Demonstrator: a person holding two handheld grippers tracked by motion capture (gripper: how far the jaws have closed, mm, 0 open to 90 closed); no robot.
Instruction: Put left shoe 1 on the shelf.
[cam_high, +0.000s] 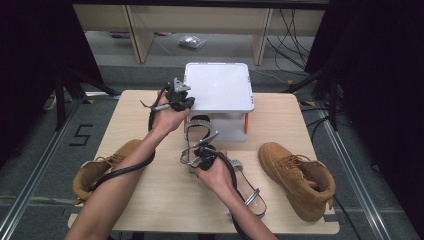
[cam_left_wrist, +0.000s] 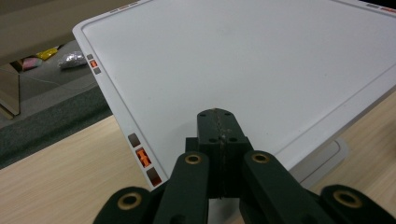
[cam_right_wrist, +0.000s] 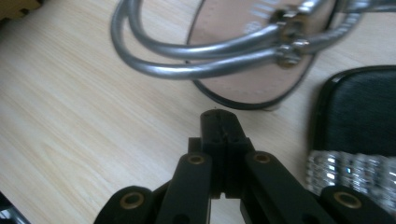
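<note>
While the left gripper (cam_high: 176, 95) hangs above centre in the high view, jaws pressed together on nothing, its tip sits over the left edge of the white shelf top (cam_high: 220, 85). Just below centre, the right gripper (cam_high: 200, 152) is likewise closed and empty, beside the silver sandal (cam_high: 246, 186) lower right of centre. In the right gripper view the sandal's straps (cam_right_wrist: 205, 51) arch just beyond the jaws.

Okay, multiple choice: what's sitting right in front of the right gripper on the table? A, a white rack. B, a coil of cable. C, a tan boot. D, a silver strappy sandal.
D: in the right gripper view the shut right gripper points at the silver sandal lying on the table, with nothing between its jaws.
</note>
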